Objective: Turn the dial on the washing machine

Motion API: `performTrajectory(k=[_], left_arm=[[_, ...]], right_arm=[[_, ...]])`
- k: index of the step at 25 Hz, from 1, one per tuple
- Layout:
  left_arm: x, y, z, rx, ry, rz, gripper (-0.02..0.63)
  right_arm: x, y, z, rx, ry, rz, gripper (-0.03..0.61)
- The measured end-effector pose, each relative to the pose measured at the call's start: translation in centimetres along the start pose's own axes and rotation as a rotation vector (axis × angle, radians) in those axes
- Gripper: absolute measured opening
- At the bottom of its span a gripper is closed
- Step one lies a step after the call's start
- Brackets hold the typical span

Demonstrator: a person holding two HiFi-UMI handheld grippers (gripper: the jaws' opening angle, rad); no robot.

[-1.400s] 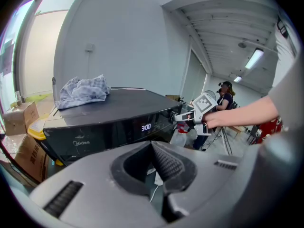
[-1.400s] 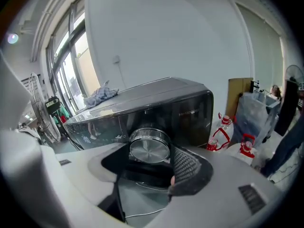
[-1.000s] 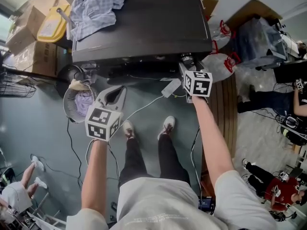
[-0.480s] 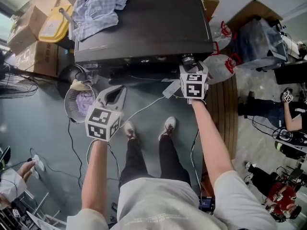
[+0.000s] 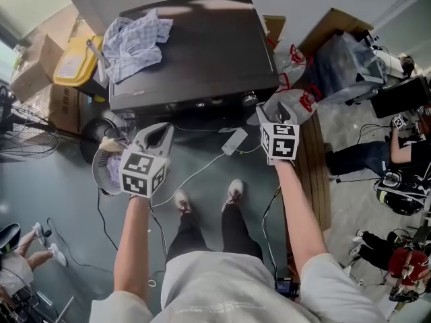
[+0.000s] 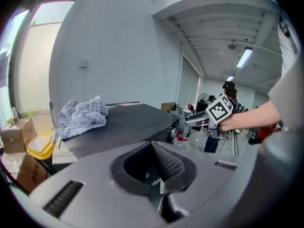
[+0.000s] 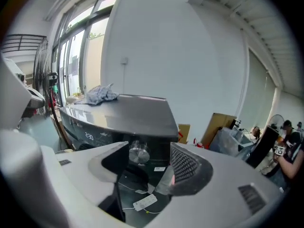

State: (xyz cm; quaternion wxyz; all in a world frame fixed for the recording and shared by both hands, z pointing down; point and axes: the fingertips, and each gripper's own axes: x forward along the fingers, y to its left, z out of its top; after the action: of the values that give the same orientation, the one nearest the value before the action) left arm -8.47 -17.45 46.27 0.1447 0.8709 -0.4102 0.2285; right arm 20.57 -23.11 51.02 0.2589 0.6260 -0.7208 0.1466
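Washing machine (image 5: 188, 46) has its dial (image 7: 138, 154) on the front panel, at the machine's right end. Right hand-held gripper (image 7: 149, 150) hangs just in front of the machine, jaws apart, the dial framed between them but not touched. Left hand-held gripper (image 6: 152, 145) is in front of the machine's left part, jaws together on nothing. A checked cloth (image 5: 135, 42) lies on the machine's top, back left.

Floor (image 5: 60, 194): grey and smooth, with a wooden strip (image 5: 316, 160) along its right side. Standing on it: dark washing machine (image 5: 195, 46), cardboard boxes (image 5: 37, 69) to the machine's left, white plastic bags (image 5: 289, 103) with red handles by its right front corner. White power strip (image 5: 234, 140) lies on the floor just in front. Crumpled checked cloth (image 5: 135, 39) lies on the machine's top, left side.
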Motion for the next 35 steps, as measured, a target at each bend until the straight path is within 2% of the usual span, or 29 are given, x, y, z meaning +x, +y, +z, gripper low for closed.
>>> performTrajectory(k=[1, 2, 4, 5, 8, 16, 22, 27, 35], left_arm=[[-0.3, 0.1, 0.9, 0.012, -0.016, -0.003, 0.015], [-0.4, 0.3, 2.1, 0.028, -0.037, -0.007, 0.017], [-0.7, 0.7, 4.6, 0.066, -0.083, -0.015, 0.015], [-0.9, 0.8, 5.7, 0.086, -0.103, -0.020, 0.016], [-2.2, 0.9, 8.7, 0.141, -0.156, -0.030, 0.016], [-6.9, 0.0, 17.6, 0.257, -0.314, -0.007, 0.015], [-10.9, -2.5, 22.9, 0.360, -0.412, 0.024, 0.016], [-13.0, -4.2, 25.7, 0.381, -0.467, 0.016, 0.017], [-13.9, -5.1, 27.3, 0.411, -0.502, 0.030, 0.015]], right_arm=[[-1.3, -0.5, 1.2, 0.002, -0.026, -0.013, 0.279], [-2.6, -1.1, 2.4, 0.005, -0.058, -0.029, 0.246], [-5.3, -2.1, 4.9, 0.009, -0.120, -0.060, 0.094], [-6.7, -2.3, 5.9, 0.008, -0.143, -0.068, 0.052], [-10.6, -2.1, 8.4, -0.028, -0.185, -0.079, 0.025], [-19.6, 0.2, 16.7, -0.151, -0.363, 0.012, 0.014], [-25.7, 0.6, 22.2, -0.233, -0.496, 0.052, 0.015], [-28.1, 0.9, 24.9, -0.284, -0.562, 0.071, 0.014], [-28.6, 1.9, 27.2, -0.320, -0.608, 0.118, 0.014]])
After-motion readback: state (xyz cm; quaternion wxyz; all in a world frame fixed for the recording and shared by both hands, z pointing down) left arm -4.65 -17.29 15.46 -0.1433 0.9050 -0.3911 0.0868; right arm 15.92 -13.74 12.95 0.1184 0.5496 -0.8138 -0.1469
